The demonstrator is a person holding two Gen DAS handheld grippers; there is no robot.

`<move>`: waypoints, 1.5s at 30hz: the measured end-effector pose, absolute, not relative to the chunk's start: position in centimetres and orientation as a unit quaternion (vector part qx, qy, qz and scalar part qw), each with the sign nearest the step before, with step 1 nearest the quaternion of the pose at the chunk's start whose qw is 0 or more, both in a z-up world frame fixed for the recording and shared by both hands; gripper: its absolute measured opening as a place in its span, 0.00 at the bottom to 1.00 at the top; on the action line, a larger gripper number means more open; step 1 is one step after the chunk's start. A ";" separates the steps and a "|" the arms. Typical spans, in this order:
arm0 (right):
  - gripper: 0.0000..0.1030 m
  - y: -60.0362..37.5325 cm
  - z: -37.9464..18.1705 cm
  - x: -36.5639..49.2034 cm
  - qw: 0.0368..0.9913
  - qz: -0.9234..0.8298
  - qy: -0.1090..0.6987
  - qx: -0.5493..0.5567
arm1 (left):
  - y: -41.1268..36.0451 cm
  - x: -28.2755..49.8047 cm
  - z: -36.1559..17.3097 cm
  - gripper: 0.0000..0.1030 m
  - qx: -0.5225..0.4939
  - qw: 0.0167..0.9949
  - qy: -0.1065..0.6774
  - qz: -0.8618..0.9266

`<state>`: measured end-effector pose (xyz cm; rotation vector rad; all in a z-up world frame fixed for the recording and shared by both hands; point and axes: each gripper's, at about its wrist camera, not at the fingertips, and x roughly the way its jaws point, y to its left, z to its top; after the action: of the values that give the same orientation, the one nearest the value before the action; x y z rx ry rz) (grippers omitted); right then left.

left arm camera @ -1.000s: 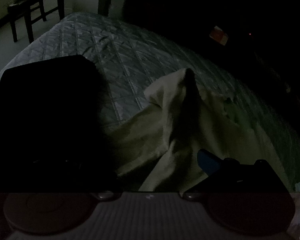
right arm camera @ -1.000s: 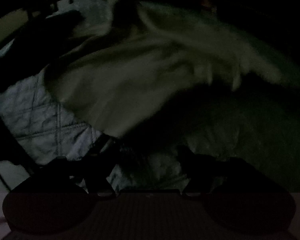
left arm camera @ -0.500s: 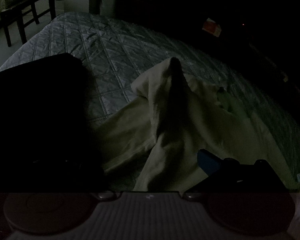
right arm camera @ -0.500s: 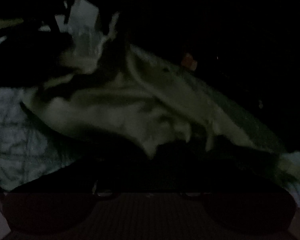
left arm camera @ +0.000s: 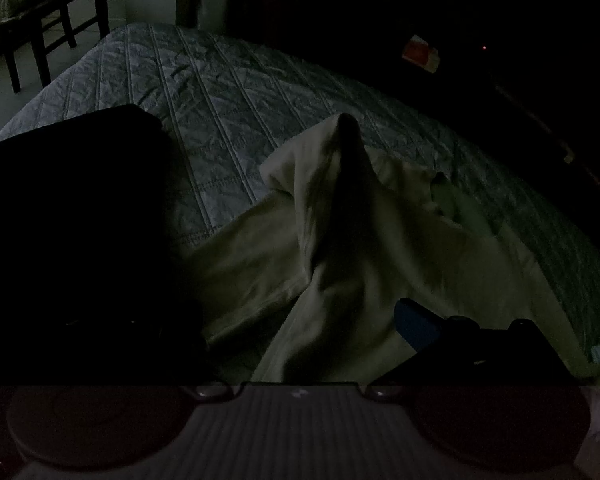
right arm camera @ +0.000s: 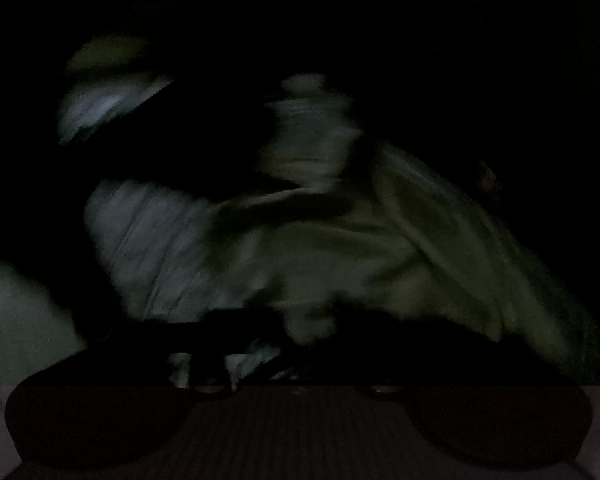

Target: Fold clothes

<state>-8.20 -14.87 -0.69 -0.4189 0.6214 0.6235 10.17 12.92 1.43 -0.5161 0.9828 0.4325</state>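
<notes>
The room is very dark. A pale cream garment lies crumpled on the quilted bed, one part pulled up into a peak. My left gripper is low over the garment's near edge; its blue right finger shows, the left finger is lost in shadow, and the cloth runs down between them. In the blurred right wrist view the garment hangs in front of my right gripper, whose dark fingers look closed on its lower edge.
A dark folded item lies on the bed's left side. A wooden chair stands at the far left on the floor. A small orange and white box sits in the dark at the far right.
The right gripper has swung upward with the garment, its view strongly blurred. In the left view the garment's peak shifted slightly left and the cloth spread wider to the right.
</notes>
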 end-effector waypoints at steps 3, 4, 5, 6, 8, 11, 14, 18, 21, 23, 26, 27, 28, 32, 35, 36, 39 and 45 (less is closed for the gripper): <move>0.64 -17.1 -2.3 -5.3 0.902 0.221 0.348 -0.126 | 12.7 10.2 1.3 0.99 -0.239 0.828 0.466 0.198; 0.63 -17.8 -2.8 -4.3 0.905 0.194 0.364 -0.101 | 12.6 10.2 1.3 0.99 -0.237 0.829 0.467 0.197; 0.58 -18.5 -3.3 -3.4 0.907 0.167 0.379 -0.076 | 12.5 10.2 1.3 0.99 -0.235 0.830 0.467 0.197; 0.56 -19.2 -3.8 -2.4 0.907 0.139 0.393 -0.050 | 12.4 10.2 1.3 0.99 -0.232 0.830 0.467 0.196; 0.54 -20.7 -4.9 -0.5 0.904 0.084 0.420 0.002 | 12.2 10.3 1.1 0.99 -0.229 0.830 0.469 0.196; 0.55 -19.4 -6.0 1.2 0.906 0.090 0.414 -0.019 | 11.9 10.4 0.9 0.99 -0.222 0.830 0.473 0.194; 0.55 -17.4 -6.0 2.5 0.913 0.116 0.390 -0.013 | 11.4 10.5 0.4 0.99 -0.209 0.829 0.481 0.195; 0.57 -15.5 -4.6 3.7 0.924 0.160 0.346 -0.010 | 10.7 10.6 0.0 0.99 -0.196 0.828 0.491 0.189; 0.75 -16.5 -3.6 3.6 0.933 0.157 0.323 0.004 | 10.4 10.7 0.0 0.99 -0.192 0.829 0.492 0.185; 0.73 -19.6 -3.9 4.0 0.934 0.105 0.333 0.068 | 10.3 10.7 0.0 0.99 -0.193 0.829 0.491 0.183; 0.64 -23.1 -5.2 4.5 0.923 0.042 0.369 0.098 | 10.2 10.7 0.0 0.99 -0.192 0.831 0.490 0.181; 0.63 -23.7 -5.6 4.8 0.920 0.035 0.379 0.092 | 10.2 10.8 0.0 0.99 -0.191 0.831 0.490 0.181; 0.63 -24.2 -6.0 5.2 0.917 0.032 0.387 0.095 | 10.1 10.8 0.0 0.99 -0.190 0.831 0.491 0.181; 0.62 -24.8 -6.7 7.2 0.919 0.043 0.380 0.094 | 10.0 10.9 -0.1 0.99 -0.188 0.830 0.493 0.180; 0.59 -23.9 -6.9 8.8 0.920 0.074 0.379 0.063 | 9.9 10.9 -0.1 0.99 -0.187 0.830 0.494 0.179; 0.52 -23.6 -6.8 8.9 0.918 0.084 0.382 0.057 | 9.9 10.9 -0.1 0.99 -0.187 0.830 0.494 0.179; 0.03 -22.9 -6.2 9.2 0.911 0.102 0.397 0.046 | 9.9 11.0 -0.1 0.99 -0.189 0.829 0.494 0.179; 0.03 -22.7 0.1 9.0 0.924 0.120 0.362 -0.024 | 10.0 10.9 0.0 0.99 -0.193 0.831 0.491 0.178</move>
<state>8.99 -22.70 0.08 -0.0488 0.7426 0.2454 10.86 10.03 0.05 -0.4087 1.0424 0.3767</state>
